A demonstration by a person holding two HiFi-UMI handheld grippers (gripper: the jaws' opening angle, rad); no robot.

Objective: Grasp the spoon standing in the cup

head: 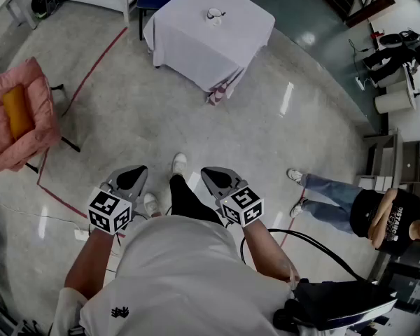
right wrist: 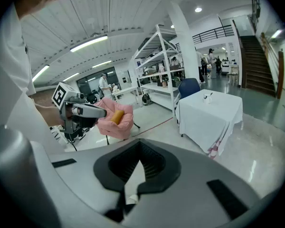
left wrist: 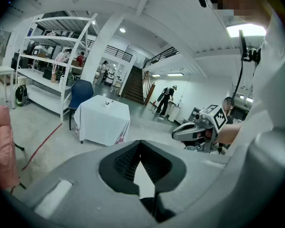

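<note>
Two grippers hang low by the person's waist, the left gripper and the right gripper, each with its jaws drawn together on nothing. One white-clothed table stands well ahead of them, bearing one cup with one spoon in it. One pink chair holds one orange cushion; one onlooker is at the right, arms folded

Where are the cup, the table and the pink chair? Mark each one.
cup [head: 215, 14], head view, the middle of the cup.
table [head: 196, 44], head view, bare white cloth on its top.
pink chair [head: 45, 110], head view, pink fabric right of the orange cushion.
</note>
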